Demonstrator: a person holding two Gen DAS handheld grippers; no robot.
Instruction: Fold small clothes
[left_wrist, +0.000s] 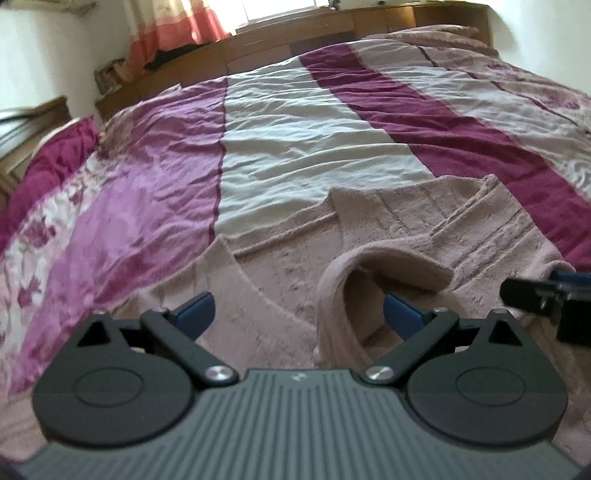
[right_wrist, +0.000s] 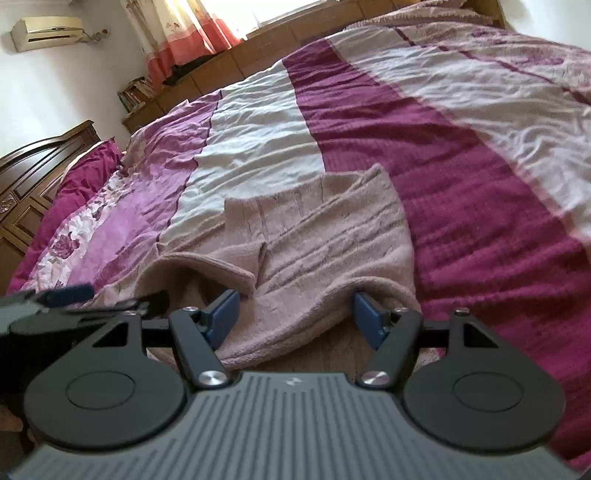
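Black gripper (left_wrist: 299, 314) bodies — blue fingers (left_wrist: 195, 308), silver screws.

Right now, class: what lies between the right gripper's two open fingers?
In the right wrist view, a bunched fold of the pink fleece garment fills the gap of the right gripper; its blue fingers stand apart on either side.

A wide bed (right_wrist: 480, 155) fills the room, spread with a wrinkled quilt cover (left_wrist: 295, 140) in bands of magenta, cream and floral pink. Along its far side runs a low wooden cabinet ledge (right_wrist: 280, 40) beneath a bright window (right_wrist: 280, 7), where daylight floods in past a cream curtain with orange-red bands (right_wrist: 177, 33). White walls (right_wrist: 48, 92) carry an air conditioner (right_wrist: 46, 32) high up. At the left stands a dark carved wooden headboard (right_wrist: 33, 177), and some books (right_wrist: 135, 94) sit on the ledge's corner.
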